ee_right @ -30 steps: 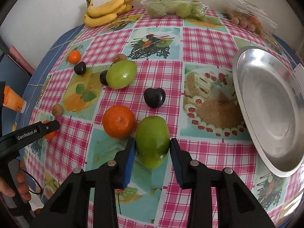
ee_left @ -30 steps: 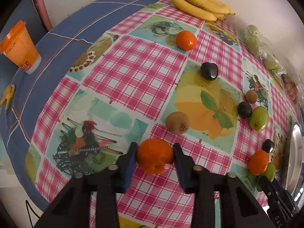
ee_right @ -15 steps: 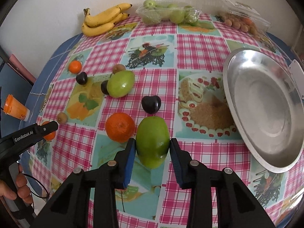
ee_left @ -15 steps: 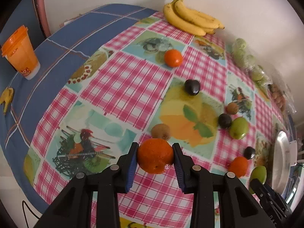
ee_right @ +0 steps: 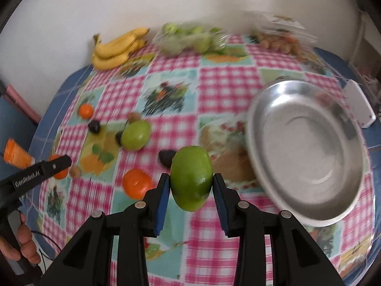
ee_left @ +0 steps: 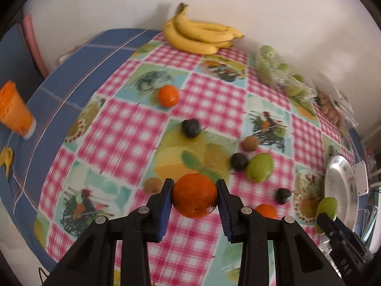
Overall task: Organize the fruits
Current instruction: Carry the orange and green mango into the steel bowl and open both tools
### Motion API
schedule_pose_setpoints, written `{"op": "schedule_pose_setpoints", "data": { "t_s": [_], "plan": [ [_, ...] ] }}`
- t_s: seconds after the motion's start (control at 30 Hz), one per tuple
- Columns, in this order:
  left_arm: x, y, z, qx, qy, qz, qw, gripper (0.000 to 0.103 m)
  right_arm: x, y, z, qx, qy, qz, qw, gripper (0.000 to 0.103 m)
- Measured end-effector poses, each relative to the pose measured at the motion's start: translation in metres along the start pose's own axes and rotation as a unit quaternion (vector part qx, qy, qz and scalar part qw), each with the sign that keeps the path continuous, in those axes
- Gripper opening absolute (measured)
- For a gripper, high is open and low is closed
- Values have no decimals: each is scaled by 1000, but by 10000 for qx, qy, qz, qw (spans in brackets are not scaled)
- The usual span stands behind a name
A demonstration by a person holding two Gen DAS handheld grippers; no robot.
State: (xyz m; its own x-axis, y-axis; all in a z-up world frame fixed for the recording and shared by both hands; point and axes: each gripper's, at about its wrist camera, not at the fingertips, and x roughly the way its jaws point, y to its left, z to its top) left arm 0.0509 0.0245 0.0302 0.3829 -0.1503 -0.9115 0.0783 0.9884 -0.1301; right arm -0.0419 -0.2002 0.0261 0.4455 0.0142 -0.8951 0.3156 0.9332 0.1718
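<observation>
My left gripper (ee_left: 193, 196) is shut on an orange (ee_left: 194, 195) and holds it above the table. My right gripper (ee_right: 191, 186) is shut on a green mango (ee_right: 191, 177), lifted above the cloth just left of the metal plate (ee_right: 307, 152). The right gripper and its mango also show in the left wrist view (ee_left: 326, 208), beside the plate (ee_left: 340, 186). On the table lie another orange (ee_right: 137, 182), a second green mango (ee_right: 136, 135), a small orange (ee_left: 168, 95), dark plums (ee_left: 190, 128) and kiwis (ee_left: 152, 185).
Bananas (ee_left: 200, 35) lie at the far edge by the wall. Bags of green fruit (ee_right: 190, 38) and small brown fruit (ee_right: 278, 43) sit at the back. An orange cup (ee_left: 14, 112) stands at the left. A white device (ee_right: 360, 108) lies right of the plate.
Both grippers have lifted their fruit off the table and risen. The right one has swung toward the plate; the left one has turned right.
</observation>
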Motion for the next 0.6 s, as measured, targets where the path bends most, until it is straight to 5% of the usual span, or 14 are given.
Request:
{"op": "schedule_pose_setpoints", "data": {
  "t_s": [0.4, 0.6],
  "plan": [
    [-5, -117, 8, 1138, 58, -270, 9931, 38, -22, -89, 21, 1216, -241, -727, 9896, 38],
    [-3, -188, -5, 2044, 139, -433, 9778, 38, -28, -141, 16, 1933, -197, -1117, 9746, 38]
  ]
}}
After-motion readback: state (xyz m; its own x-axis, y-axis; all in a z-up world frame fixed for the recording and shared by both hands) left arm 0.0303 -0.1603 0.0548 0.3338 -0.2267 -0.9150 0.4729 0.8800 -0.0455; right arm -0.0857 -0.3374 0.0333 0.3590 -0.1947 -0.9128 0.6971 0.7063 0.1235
